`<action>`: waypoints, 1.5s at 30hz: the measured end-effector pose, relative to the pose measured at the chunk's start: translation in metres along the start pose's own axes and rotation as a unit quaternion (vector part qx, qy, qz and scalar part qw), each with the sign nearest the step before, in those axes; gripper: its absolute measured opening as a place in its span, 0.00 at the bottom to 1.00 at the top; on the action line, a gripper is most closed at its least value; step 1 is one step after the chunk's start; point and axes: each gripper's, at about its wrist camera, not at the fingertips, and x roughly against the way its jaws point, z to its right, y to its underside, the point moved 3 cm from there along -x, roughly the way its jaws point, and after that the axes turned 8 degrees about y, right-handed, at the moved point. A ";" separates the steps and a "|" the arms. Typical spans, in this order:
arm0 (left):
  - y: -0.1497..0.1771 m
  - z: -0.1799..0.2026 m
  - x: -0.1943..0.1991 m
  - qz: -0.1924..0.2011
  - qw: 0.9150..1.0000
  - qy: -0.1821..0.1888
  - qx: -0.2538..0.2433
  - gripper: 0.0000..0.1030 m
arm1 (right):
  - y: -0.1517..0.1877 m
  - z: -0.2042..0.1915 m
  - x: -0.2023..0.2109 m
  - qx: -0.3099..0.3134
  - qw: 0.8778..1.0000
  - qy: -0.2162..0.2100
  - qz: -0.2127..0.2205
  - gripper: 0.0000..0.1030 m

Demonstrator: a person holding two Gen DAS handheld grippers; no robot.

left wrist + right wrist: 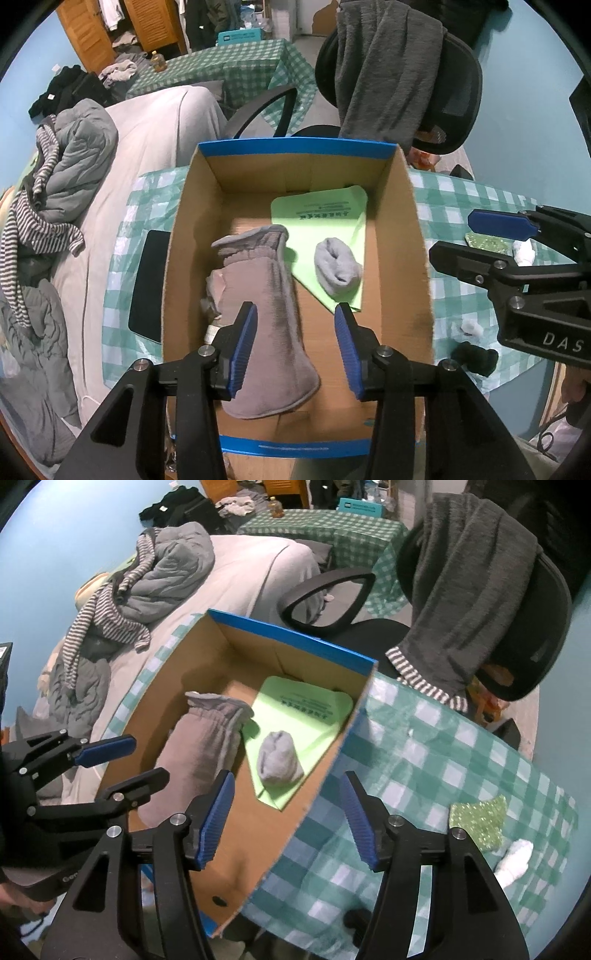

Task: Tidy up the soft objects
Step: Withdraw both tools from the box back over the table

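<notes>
Grippers: we hold the left gripper (295,345) with fingers apart over the cardboard box (417,236), gripping nothing; our right gripper (288,821) is likewise spread and bare above the box's right wall.
Box contents: we see a grey-brown mitten (264,314) along the left, a rolled grey sock (337,271) on a green paper sheet (321,210).
Table: on the checked cloth (424,760) beside the box, we see a green glitter sponge (478,821) and a white sock (515,858).
Beyond: we see a grey towel (384,70) draped over an office chair (463,88).

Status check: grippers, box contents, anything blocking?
Left hand-held gripper open over the cardboard box, empty. Right hand-held gripper open, empty. Taupe mitten and grey sock roll inside. White sock on table; nothing blocking.
</notes>
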 end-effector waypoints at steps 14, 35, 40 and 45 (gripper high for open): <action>0.002 0.052 0.001 -0.005 1.000 0.015 -0.025 0.46 | 0.035 0.055 0.019 -0.044 0.999 0.023 -0.004 0.60; 0.022 0.140 -0.028 -0.052 0.994 0.040 -0.091 0.52 | 0.113 0.135 0.025 -0.101 0.993 0.046 -0.039 0.60; 0.032 0.153 -0.041 -0.071 0.992 0.045 -0.089 0.52 | 0.127 0.141 0.018 -0.100 0.993 0.043 -0.048 0.60; 0.038 0.163 -0.053 -0.088 0.992 0.049 -0.080 0.52 | 0.140 0.151 0.013 -0.108 0.992 0.041 -0.059 0.60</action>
